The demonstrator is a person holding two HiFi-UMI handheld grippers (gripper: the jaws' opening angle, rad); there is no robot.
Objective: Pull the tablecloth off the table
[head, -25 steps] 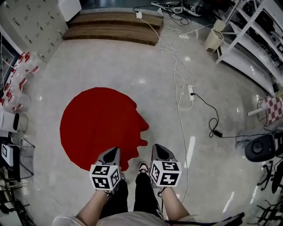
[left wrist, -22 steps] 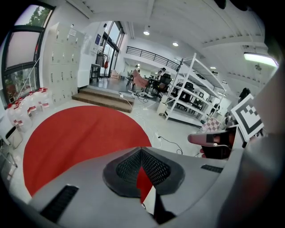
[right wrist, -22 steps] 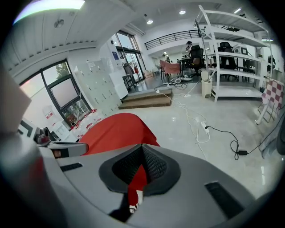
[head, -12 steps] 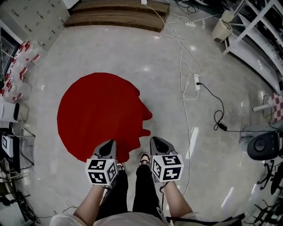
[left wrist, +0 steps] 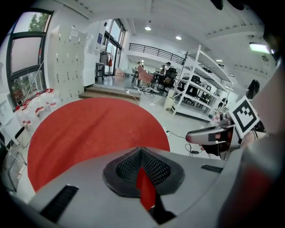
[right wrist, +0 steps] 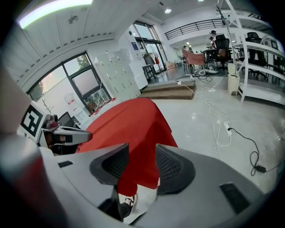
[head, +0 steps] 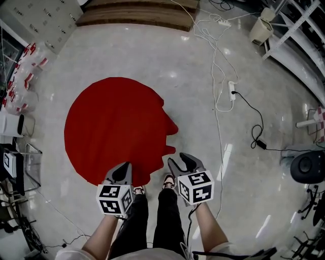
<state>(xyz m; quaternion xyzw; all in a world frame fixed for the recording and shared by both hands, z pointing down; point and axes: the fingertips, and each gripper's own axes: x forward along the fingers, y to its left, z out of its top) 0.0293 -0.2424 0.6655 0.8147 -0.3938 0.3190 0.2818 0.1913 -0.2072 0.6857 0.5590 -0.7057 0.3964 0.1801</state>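
Note:
The round red tablecloth (head: pixel 117 127) lies spread on the pale floor in the head view, its near right edge rumpled into folds. My left gripper (head: pixel 122 171) is at the cloth's near edge, shut on a strip of red cloth (left wrist: pixel 144 193) that shows between its closed jaws. My right gripper (head: pixel 177 162) hovers just right of the rumpled edge. Its jaws have just been opening and stand apart. In the right gripper view the tablecloth (right wrist: pixel 133 124) shows through the gap of that gripper (right wrist: pixel 141 160), with neither pad touching it.
White cables (head: pixel 218 76) and a power strip (head: pixel 232 90) run across the floor to the right. A wooden step (head: pixel 137 15) lies at the back, shelving (head: pixel 299 30) and a bin (head: pixel 261 30) at back right. The person's shoes (head: pixel 165 182) stand between the grippers.
The right gripper's jaws have opened and let go of the cloth's edge. Both grippers have sunk towards the floor, and the left stays shut on the cloth.

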